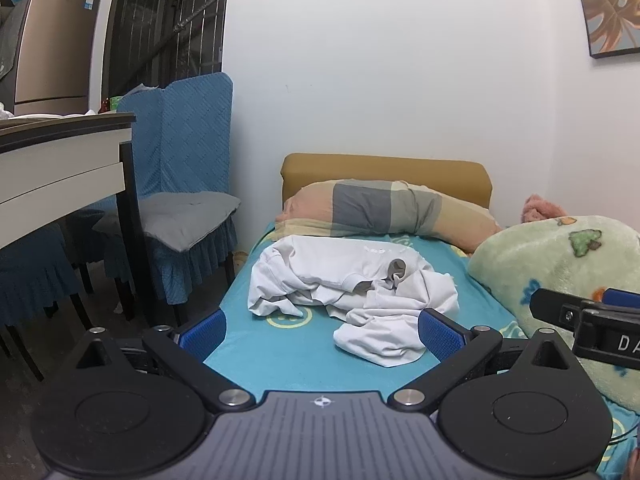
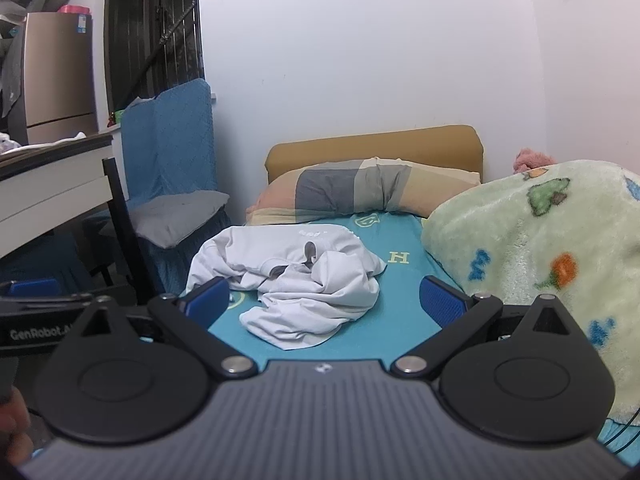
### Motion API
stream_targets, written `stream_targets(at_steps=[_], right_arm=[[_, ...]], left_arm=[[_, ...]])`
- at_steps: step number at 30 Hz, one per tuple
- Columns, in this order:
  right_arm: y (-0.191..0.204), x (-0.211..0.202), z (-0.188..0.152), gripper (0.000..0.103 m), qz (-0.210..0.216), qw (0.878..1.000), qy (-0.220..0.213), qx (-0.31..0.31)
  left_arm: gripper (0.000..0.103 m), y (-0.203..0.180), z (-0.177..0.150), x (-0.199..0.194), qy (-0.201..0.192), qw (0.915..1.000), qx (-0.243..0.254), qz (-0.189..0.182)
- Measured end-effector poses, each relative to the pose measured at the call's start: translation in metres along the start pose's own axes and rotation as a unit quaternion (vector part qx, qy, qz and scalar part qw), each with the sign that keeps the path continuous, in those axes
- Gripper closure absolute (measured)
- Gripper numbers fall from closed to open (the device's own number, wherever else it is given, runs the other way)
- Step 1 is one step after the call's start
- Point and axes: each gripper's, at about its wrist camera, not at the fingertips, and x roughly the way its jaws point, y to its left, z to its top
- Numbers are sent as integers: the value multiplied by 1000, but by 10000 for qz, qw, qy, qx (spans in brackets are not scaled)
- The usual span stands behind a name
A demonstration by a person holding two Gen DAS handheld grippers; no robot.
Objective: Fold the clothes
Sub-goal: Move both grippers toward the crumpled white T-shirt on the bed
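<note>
While both tools gape, crumpled white shirt (image 1: 352,292) ahead, untouched

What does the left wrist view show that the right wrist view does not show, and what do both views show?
Only the left wrist view shows the leaf picture almost whole, and the right gripper from the side. Only the right wrist view shows the letter H on the sheet, and the left gripper's blue pad at its left edge. Both show the crumpled white shirt on the bed, the pillow and the green blanket, each gripper open and empty.
</note>
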Motion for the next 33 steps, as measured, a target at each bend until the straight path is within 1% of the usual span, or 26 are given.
stream_targets(at_steps=[5, 7, 9, 13, 15, 19, 22, 28, 33], right_arm=[[-8, 2, 3, 0, 1, 10000, 1, 25], [-4, 2, 2, 0, -23, 10000, 38, -4], [-1, 2, 2, 0, -47, 10000, 36, -20], [0, 3, -1, 0, -53, 10000, 4, -2], [-1, 2, 0, 0, -39, 10000, -24, 30], [-2, 2, -1, 0, -28, 9999, -46, 132], [-3, 6, -1, 0, -4, 9997, 34, 253], [-15, 4, 1, 0, 20, 9985, -109, 534], [-17, -3, 4, 0, 65, 9989, -272, 365]], left_arm=[[0, -6, -4, 2, -62, 9999, 141, 48], [0, -8, -5, 3, -87, 9997, 197, 68], [0, -11, -3, 8, -15, 9998, 169, 71], [0, -4, -3, 1, -12, 10000, 73, -23], [0, -4, -5, 3, -4, 10000, 87, 23], [0, 1, -9, 11, 218, 9997, 30, 43], [0, 1, -8, 12, 234, 9997, 7, 51], [0, -10, -9, 9, 188, 9996, 174, 110], [0, -17, -11, 9, 180, 9995, 235, 113]])
